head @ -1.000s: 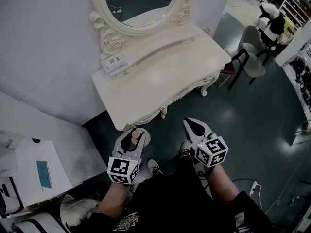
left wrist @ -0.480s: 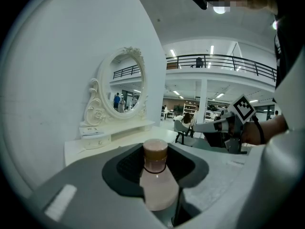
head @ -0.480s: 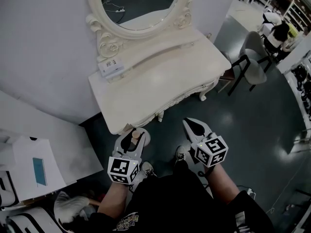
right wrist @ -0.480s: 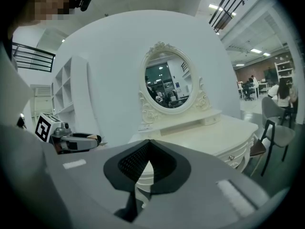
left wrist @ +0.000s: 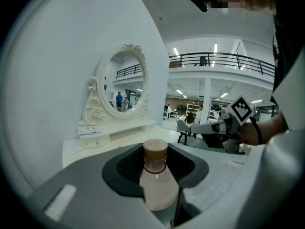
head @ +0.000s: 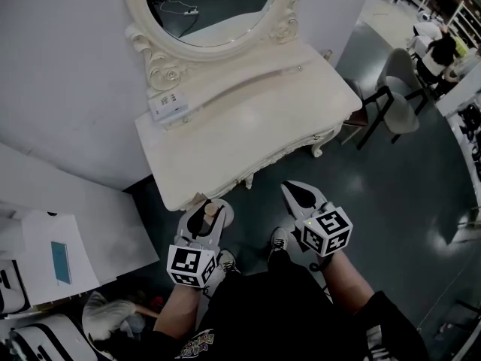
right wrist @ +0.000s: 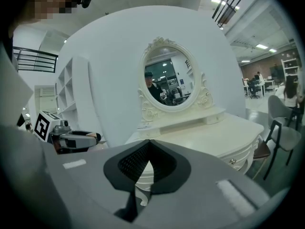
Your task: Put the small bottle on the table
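A small pale pink bottle (left wrist: pixel 155 175) with a tan cap sits upright between the jaws of my left gripper (head: pixel 207 215), which is shut on it; its cap (head: pixel 211 210) shows in the head view just short of the table's front edge. My right gripper (head: pixel 299 195) is shut and holds nothing, a little to the right and in front of the table. The cream dressing table (head: pixel 248 130) with its oval mirror (head: pixel 207 6) stands ahead of both grippers; the right gripper view has the same table (right wrist: pixel 209 135) straight ahead.
A small white box (head: pixel 168 106) lies on the table's back left by the mirror base. A white shelf unit (head: pixel 60 232) stands to the left. A chair (head: pixel 391 104) is at the table's right end. Dark floor (head: pixel 391 194) spreads to the right. My feet (head: pixel 279 238) show below.
The view has shifted slightly toward the table, which now sits a bit closer to both grippers. The left gripper keeps the bottle; the right stays shut.
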A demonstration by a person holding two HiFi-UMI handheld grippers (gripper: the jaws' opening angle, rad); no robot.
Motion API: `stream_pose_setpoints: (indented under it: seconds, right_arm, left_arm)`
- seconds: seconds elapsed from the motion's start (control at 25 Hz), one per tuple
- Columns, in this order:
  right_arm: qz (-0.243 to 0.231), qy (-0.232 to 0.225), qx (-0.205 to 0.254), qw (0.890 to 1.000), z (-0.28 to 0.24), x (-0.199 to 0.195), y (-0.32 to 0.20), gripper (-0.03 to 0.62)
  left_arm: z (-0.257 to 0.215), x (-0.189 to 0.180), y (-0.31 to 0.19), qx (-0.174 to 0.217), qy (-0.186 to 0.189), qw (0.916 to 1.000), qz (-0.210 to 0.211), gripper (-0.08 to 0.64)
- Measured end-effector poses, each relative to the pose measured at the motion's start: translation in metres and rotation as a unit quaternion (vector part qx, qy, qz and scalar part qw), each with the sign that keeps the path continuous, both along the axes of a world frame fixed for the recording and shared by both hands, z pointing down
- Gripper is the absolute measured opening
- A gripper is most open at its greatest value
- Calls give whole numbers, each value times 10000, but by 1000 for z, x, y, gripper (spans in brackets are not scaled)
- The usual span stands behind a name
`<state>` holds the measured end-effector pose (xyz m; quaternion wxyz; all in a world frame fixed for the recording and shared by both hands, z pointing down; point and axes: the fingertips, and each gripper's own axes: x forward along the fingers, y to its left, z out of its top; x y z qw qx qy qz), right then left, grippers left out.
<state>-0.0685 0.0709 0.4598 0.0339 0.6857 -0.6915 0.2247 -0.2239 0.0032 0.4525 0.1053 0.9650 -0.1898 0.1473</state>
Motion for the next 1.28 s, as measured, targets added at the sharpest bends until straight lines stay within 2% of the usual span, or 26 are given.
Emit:
stream_pose_setpoints:
  seconds: [0.68, 1.28]
  right_arm:
    - [-495, -21, 123, 9987, -2, 52, 11, 28]
    - [-947, -115, 367, 9948, -16, 79, 5, 29]
  left_arm:
    - [-6, 59, 24, 73, 16, 9993, -356, 138]
    - [-15, 81, 41, 57, 6, 9966, -819, 138]
